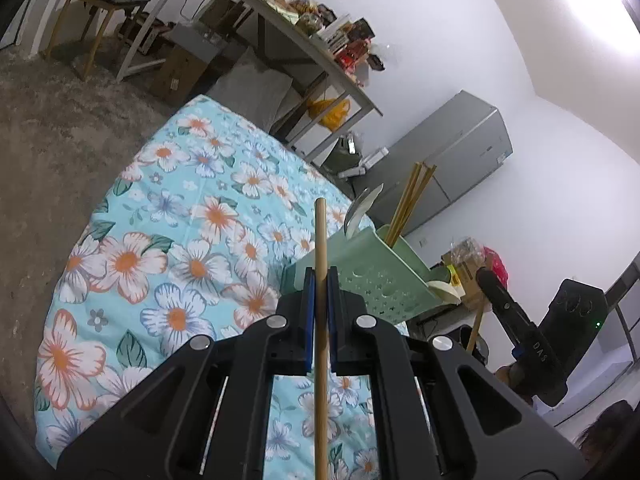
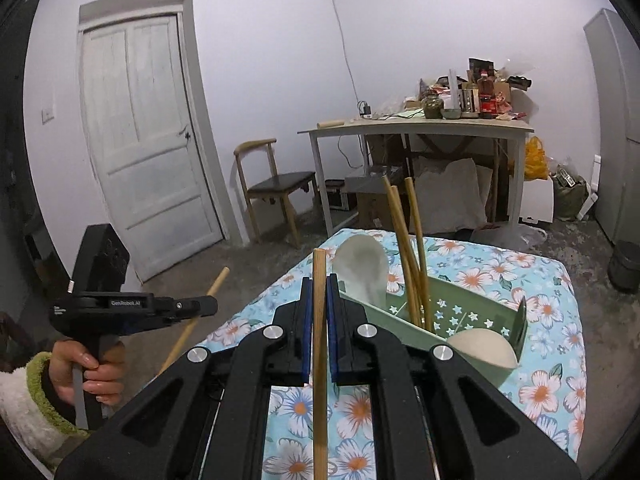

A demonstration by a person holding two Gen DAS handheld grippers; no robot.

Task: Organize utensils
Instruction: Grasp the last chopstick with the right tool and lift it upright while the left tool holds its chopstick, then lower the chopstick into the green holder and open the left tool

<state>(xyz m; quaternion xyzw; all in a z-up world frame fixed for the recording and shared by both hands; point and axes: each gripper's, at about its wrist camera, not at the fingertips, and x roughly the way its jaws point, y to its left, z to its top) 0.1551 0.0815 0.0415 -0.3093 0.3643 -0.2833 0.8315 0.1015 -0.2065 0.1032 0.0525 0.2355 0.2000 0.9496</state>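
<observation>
Left wrist view: the left gripper (image 1: 321, 280) has its blue-padded jaws pinching a wooden chopstick (image 1: 320, 240), which runs straight up between them and ends above the flowered blue cloth (image 1: 160, 240). Just beyond the fingertips on that cloth stands the green utensil caddy (image 1: 376, 276), its wall pierced with round and crescent holes. Three chopsticks (image 1: 412, 200) lean out of the caddy's far compartment, a pale spoon (image 1: 360, 210) rises beside them, and a cream spoon bowl (image 1: 444, 290) pokes over its near end. To the right of the caddy, off the cloth, the right gripper (image 1: 502, 294) shows side-on with a chopstick (image 1: 476, 330) hanging below it.

Right wrist view: the right gripper (image 2: 319, 292) is likewise clamped on an upright wooden chopstick (image 2: 319, 340). The caddy (image 2: 472, 320), here showing star-shaped holes, sits just past its fingers on the cloth (image 2: 552, 320), holding the three chopsticks (image 2: 412, 248) and both spoons (image 2: 362, 268). Left of the caddy, off the cloth, a hand (image 2: 90, 372) grips the left gripper (image 2: 208, 306), pinched on its tilted chopstick (image 2: 196, 320).
</observation>
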